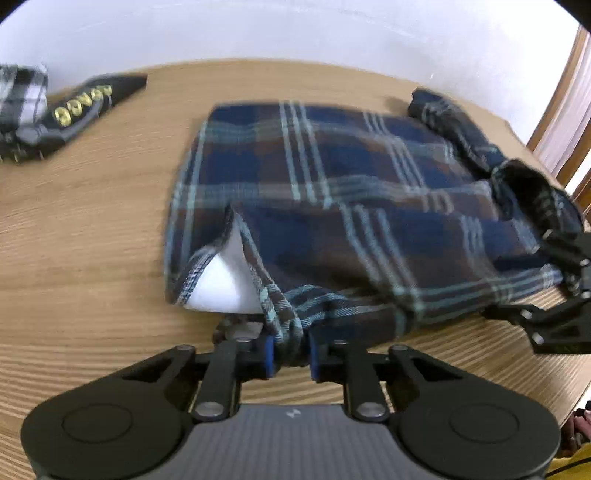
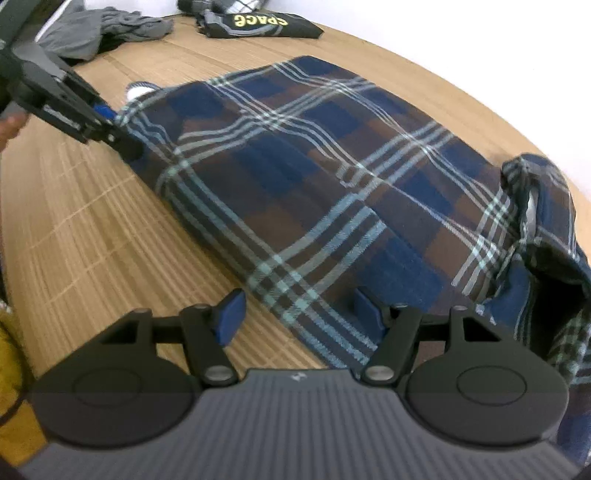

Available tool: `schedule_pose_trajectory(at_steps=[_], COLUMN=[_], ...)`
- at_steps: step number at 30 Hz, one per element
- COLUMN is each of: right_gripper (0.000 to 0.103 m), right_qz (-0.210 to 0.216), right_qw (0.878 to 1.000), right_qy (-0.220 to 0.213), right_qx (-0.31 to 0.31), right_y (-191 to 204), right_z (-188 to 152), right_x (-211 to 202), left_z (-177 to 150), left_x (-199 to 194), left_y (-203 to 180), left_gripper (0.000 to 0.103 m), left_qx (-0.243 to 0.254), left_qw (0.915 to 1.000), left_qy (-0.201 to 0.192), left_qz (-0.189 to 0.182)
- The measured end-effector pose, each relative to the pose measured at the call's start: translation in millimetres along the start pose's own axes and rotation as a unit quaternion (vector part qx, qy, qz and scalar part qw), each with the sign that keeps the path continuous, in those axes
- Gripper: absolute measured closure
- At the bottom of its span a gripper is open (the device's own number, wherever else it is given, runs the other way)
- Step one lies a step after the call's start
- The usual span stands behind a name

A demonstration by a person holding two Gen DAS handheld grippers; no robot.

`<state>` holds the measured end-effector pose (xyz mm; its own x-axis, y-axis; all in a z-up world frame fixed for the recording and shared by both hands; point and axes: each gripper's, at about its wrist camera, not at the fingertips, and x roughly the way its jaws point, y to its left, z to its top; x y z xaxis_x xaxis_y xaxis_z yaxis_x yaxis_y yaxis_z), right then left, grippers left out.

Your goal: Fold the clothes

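Note:
A blue and brown plaid shirt [image 1: 332, 192] lies partly folded on the wooden table [image 1: 92, 229], its white lining [image 1: 221, 284] showing at the near corner. My left gripper [image 1: 291, 354] is shut on the shirt's near hem. It also shows in the right wrist view [image 2: 110, 125], pinching the shirt's far left corner. My right gripper [image 2: 299, 314] is open, its jaws wide apart astride the shirt's [image 2: 314, 177] near edge, with cloth between them. It shows at the right edge of the left wrist view [image 1: 569, 288]. A bunched sleeve [image 2: 546, 229] lies to the right.
A folded black garment with yellow lettering [image 1: 81, 107] and a black-and-white checked cloth [image 1: 22, 92] lie at the table's far left. In the right wrist view a grey garment [image 2: 103, 29] lies beside the black one [image 2: 258, 24]. A white wall [image 1: 295, 29] stands behind the table.

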<state>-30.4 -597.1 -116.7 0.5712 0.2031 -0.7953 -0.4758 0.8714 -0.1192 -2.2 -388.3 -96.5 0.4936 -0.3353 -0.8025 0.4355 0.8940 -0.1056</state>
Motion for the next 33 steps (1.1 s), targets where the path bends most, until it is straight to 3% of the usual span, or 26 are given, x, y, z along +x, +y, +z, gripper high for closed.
schedule_pose_trajectory(at_steps=[1,3,6,9,12,14,17,20,22,24,26,28,31,32,33], right_gripper=[0.077,0.087,0.087,0.084,0.074,0.073,0.057,0.049,0.037,0.033,0.033,0.034,0.035,0.037,0.046], right_qz=[0.01,0.025,0.062,0.095,0.059,0.034,-0.018,-0.104,-0.167,-0.224,-0.246,-0.224,-0.151,-0.124,-0.096], right_qw=[1.0,0.998,0.995,0.992,0.996,0.996,0.989,0.962,0.931,0.898,0.885,0.884,0.895,0.901,0.906], right_qy=[0.001,-0.008,-0.023,-0.012,0.013,-0.001,-0.037,-0.072,-0.085,-0.085,-0.072,-0.05,-0.025,-0.018,-0.011], right_qx=[0.018,0.051,0.077,0.084,0.072,0.082,0.144,0.243,0.314,0.368,0.389,0.407,0.419,0.415,0.411], right_y=[-3.0,-8.7,-18.0,-14.5,3.0,2.2,-27.6,-67.7,-98.1,-130.0,-151.3,-171.2,-183.7,-183.8,-184.0], right_z=[1.8,5.2,5.8,4.0,0.6,-6.3,-23.9,-58.3,-85.6,-112.7,-133.0,-147.9,-160.2,-160.5,-160.8], right_x=[-1.2,-13.4,-35.4,-36.0,-19.6,-31.5,-66.7,-118.2,-150.4,-171.9,-175.9,-166.7,-150.9,-147.9,-144.8], left_z=[2.8,4.6,-3.9,-20.8,-27.2,-26.6,-22.3,-10.1,0.7,12.7,24.2,35.4,47.2,50.0,52.0], left_x=[-12.8,-43.9,-60.6,-37.8,-24.0,-30.5,-43.5,-56.0,-60.6,-58.6,-45.5,-28.3,3.3,11.2,18.0], left_y=[-4.0,-13.4,-9.3,5.0,16.0,19.2,22.3,25.5,25.2,17.6,0.6,-17.3,-43.3,-51.3,-58.5], left_gripper=[0.088,0.089,0.089,0.086,0.082,0.08,0.079,0.077,0.075,0.069,0.066,0.065,0.065,0.065,0.065], left_qx=[0.008,0.037,0.064,0.067,0.042,0.04,0.052,0.04,0.025,0.02,0.023,0.023,0.001,-0.004,-0.008], left_qw=[0.9999,0.9988,0.9979,0.9956,0.9947,0.9955,0.995,0.9954,0.997,0.9982,0.9985,0.9988,0.9991,0.9989,0.9987], left_qy=[-0.01,-0.026,0.001,0.065,0.092,0.083,0.069,0.055,0.036,0.02,0.015,0.012,0.02,0.023,0.026], left_qz=[0.005,0.017,0.01,0.009,0.018,0.022,0.049,0.068,0.063,0.052,0.047,0.041,0.038,0.04,0.044])
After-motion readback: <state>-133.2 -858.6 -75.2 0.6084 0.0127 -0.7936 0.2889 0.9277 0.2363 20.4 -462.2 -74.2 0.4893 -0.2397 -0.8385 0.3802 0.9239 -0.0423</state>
